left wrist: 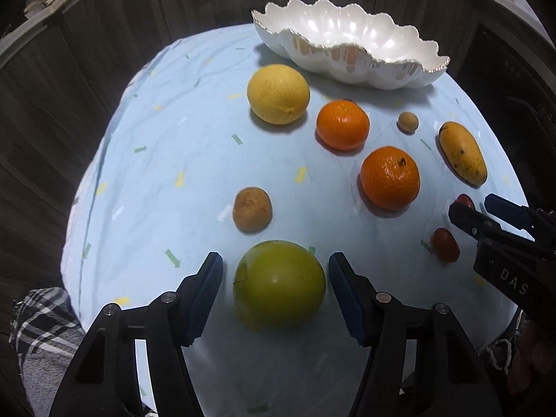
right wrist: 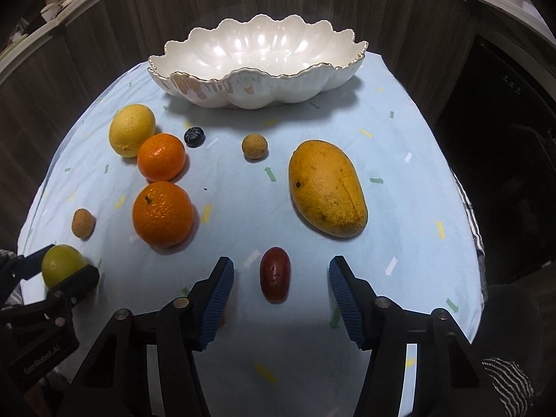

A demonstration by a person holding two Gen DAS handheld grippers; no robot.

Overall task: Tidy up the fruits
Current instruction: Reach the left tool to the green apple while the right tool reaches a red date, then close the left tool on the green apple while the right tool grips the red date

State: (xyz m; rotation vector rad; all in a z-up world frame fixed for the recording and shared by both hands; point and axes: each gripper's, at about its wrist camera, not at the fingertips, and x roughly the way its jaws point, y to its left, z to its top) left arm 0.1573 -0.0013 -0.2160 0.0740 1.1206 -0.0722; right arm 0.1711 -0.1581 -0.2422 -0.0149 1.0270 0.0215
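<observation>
The left gripper (left wrist: pixel 276 292) is spread wide around the green apple (left wrist: pixel 279 283), pads just clear of its sides. The right gripper (right wrist: pixel 281 286) is likewise spread, flanking a small red date-like fruit (right wrist: pixel 275 274) near the table's front edge. Closing squarely across the apple's widest part should keep it from rolling. The scalloped white bowl (right wrist: pixel 194 87) waits empty at the far side, beyond the oranges (right wrist: pixel 163 213) and mango (right wrist: pixel 326 187).
</observation>
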